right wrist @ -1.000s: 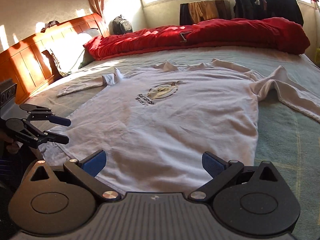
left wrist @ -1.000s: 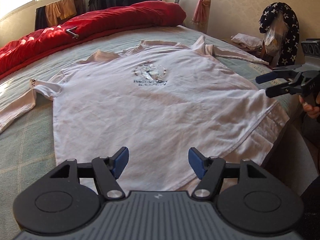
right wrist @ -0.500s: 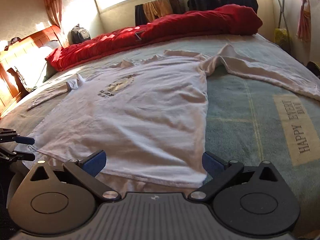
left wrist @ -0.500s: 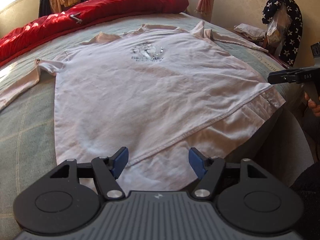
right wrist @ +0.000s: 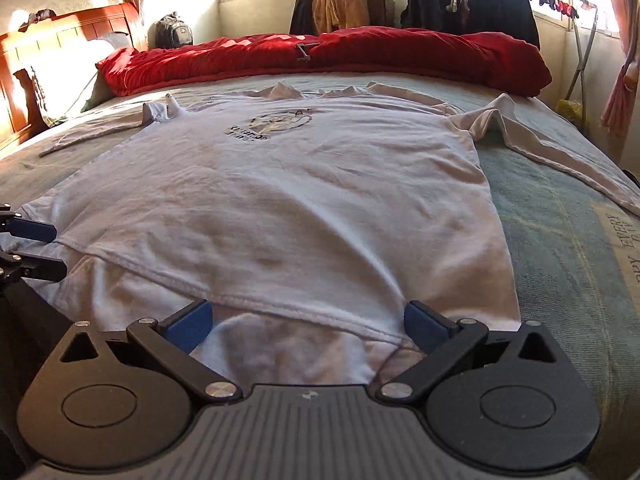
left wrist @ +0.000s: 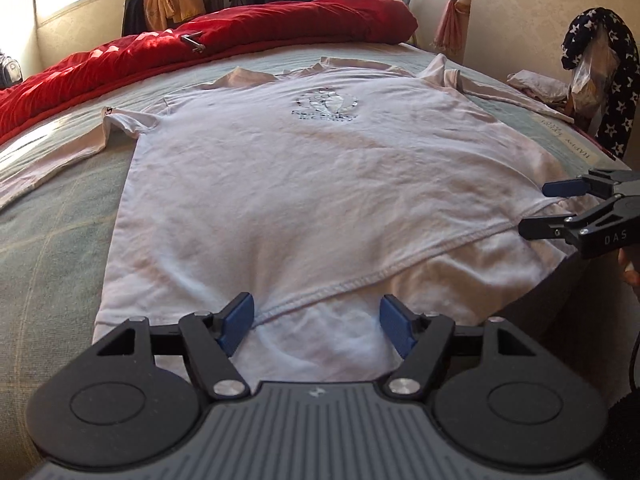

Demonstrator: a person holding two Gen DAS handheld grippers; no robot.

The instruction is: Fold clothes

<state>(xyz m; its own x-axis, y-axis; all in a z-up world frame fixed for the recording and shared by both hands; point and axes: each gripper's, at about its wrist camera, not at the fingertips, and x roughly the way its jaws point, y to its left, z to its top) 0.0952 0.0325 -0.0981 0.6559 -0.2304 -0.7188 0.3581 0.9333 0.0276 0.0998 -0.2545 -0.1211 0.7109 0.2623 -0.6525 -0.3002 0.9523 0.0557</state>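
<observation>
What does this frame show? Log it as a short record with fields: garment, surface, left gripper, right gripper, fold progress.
garment: white long-sleeved shirt, front print up, spread flat, sleeves out to the sides
surface: bed, red duvet along the far side
left gripper: left gripper at the near hem, jaws apart, nothing clamped
right gripper: right gripper at the near hem, jaws apart, nothing clamped
fold progress: no fold made yet
</observation>
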